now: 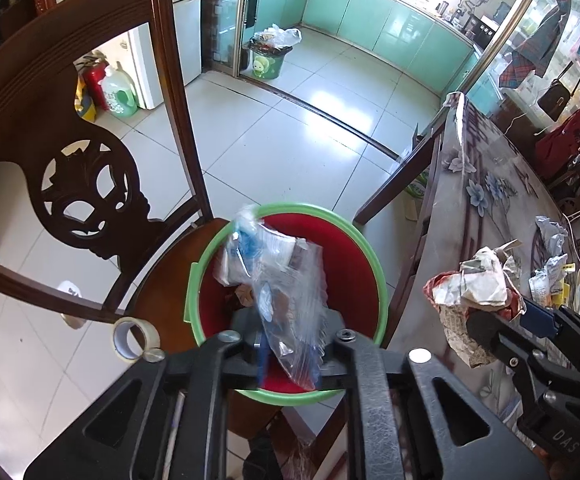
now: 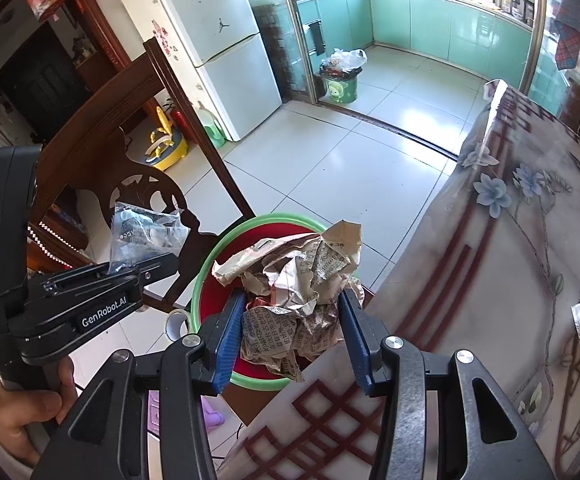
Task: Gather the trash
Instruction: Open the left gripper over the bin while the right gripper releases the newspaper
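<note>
Holding crumpled newspaper over bucket — right gripper.

Crumpled printed paper wad; clear glossy plastic bag; dark polished wood chair.

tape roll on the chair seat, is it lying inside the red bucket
No, the tape roll stands on the chair seat beside the red bucket, outside its green rim.
</note>
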The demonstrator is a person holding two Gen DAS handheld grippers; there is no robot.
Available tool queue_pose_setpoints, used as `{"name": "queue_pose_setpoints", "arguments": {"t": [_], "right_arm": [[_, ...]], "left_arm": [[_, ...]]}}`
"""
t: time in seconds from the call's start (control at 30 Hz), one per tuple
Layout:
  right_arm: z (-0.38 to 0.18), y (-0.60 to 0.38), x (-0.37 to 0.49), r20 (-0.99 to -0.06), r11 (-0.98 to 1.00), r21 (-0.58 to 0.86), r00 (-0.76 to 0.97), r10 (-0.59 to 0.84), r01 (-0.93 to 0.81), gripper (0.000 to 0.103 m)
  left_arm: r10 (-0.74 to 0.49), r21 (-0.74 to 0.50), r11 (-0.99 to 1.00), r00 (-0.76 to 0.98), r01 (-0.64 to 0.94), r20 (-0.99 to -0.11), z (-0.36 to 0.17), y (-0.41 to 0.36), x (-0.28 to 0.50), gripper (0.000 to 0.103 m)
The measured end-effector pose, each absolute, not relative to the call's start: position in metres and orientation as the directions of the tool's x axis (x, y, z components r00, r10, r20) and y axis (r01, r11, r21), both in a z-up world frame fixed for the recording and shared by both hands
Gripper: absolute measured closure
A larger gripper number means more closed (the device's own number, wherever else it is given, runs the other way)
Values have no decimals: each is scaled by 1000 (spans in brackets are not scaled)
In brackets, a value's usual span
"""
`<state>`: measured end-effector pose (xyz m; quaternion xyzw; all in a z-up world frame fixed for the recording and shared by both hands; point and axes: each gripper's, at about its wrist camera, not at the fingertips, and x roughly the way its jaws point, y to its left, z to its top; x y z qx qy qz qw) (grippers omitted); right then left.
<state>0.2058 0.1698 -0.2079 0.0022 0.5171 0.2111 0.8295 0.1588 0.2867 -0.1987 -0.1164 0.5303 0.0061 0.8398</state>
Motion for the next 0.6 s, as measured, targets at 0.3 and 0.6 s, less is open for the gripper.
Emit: {"name": "queue_pose_setpoints", "arguments": {"t": [0.3, 0.6], "right_arm": [[-210, 165, 206, -852, 909, 221, 383, 357, -354, 47], [-189, 113, 180, -809, 912, 261, 444, 385, -315, 47]], "left_arm": [[-87, -207, 958, 491, -197, -867, -183, 297, 156, 28], [-83, -218, 957, 536, -192, -840, -155, 272, 136, 28]]}}
